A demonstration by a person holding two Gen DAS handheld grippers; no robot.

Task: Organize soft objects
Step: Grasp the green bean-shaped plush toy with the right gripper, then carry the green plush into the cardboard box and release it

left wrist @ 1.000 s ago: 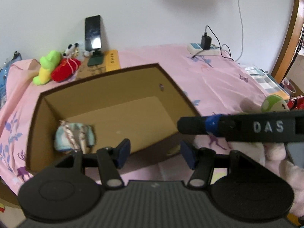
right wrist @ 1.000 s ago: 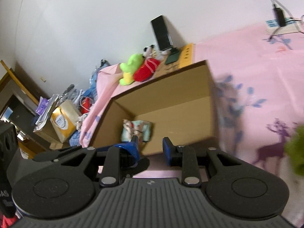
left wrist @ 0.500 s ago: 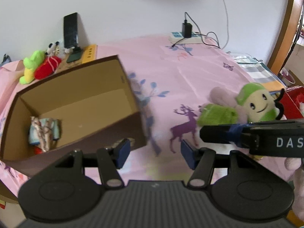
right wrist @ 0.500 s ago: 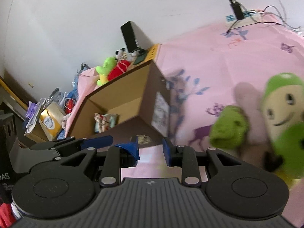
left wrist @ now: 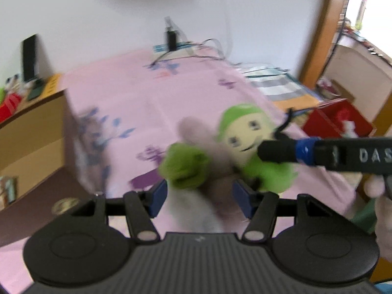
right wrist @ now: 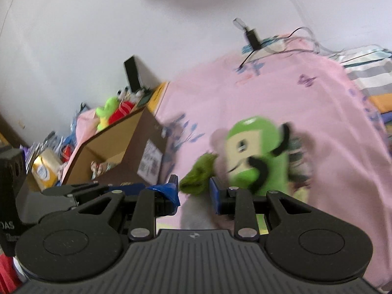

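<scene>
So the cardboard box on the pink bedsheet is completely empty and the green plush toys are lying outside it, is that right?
Not quite. The cardboard box is not empty: the right wrist view shows a small patterned soft item inside it. The green plush toys do lie outside it on the pink bedsheet.

We see our right gripper (right wrist: 193, 192) at the bottom centre, its blue-padded jaws a little apart with nothing pressed between them. Just beyond, right of centre, blurred soft toys lie on a pink bedsheet (right wrist: 281, 93): a green doll (right wrist: 257, 152) with a cream face, and a darker green toy (right wrist: 199, 174) at its left. An open cardboard box (right wrist: 127, 152) sits at left.
</scene>
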